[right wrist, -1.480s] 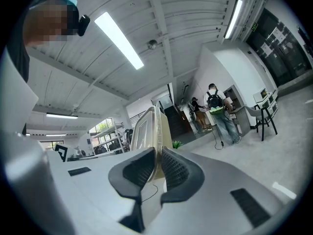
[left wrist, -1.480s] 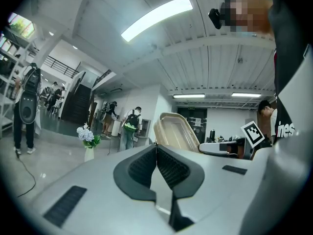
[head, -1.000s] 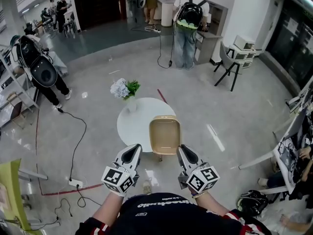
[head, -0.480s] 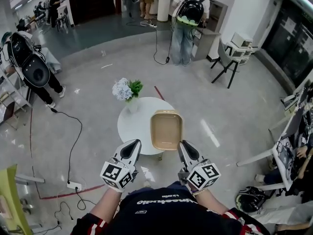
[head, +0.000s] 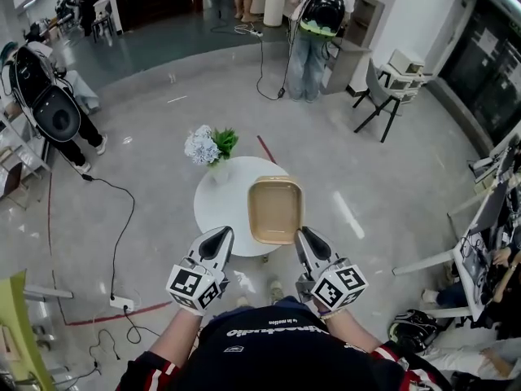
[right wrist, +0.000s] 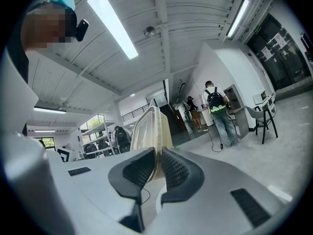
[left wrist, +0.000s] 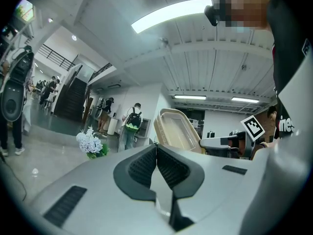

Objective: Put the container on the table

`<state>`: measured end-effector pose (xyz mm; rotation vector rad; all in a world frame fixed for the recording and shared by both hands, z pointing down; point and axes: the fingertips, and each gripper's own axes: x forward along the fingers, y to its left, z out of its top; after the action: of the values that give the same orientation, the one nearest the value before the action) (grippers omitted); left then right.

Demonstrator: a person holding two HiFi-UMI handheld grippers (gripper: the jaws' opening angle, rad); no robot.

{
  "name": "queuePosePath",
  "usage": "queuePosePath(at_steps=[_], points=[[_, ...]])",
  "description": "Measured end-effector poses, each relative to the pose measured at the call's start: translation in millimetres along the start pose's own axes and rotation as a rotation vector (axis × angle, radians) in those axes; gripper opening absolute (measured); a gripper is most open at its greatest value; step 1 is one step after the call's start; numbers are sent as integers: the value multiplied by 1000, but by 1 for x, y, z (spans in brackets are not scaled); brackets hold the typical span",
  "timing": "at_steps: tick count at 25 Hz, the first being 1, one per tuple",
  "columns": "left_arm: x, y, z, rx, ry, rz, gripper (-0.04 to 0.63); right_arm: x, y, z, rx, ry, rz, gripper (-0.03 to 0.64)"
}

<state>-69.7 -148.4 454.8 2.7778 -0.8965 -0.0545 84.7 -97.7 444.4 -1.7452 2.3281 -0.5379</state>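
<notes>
A tan, shallow rectangular container [head: 275, 210] hangs over the right part of a small round white table [head: 218, 212]; its right side reaches past the table's edge. My right gripper [head: 304, 235] holds its near right corner. In the right gripper view the container's [right wrist: 150, 129] thin rim stands edge-on, pinched by the shut right gripper [right wrist: 157, 153]. My left gripper [head: 221, 234] is beside the container's near left corner, apart from it. In the left gripper view the left gripper [left wrist: 156, 148] is shut with nothing in it, and the container [left wrist: 177, 129] rises to its right.
A vase of white flowers [head: 207, 147] stands at the table's far left edge. A black cable [head: 122, 218] and a power strip [head: 119, 303] lie on the floor to the left. A person with a backpack [head: 313, 35] and a chair [head: 381, 96] are farther off.
The table has drawn closer under the container, which now sits more over the tabletop. Both grippers keep their hold and spacing.
</notes>
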Motion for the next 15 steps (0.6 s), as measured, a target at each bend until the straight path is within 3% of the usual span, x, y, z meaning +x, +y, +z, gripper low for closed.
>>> queuePosePath(at_steps=[15], points=[[35, 18, -3, 32, -24, 146, 25, 55, -36, -1, 37, 101, 151, 60]])
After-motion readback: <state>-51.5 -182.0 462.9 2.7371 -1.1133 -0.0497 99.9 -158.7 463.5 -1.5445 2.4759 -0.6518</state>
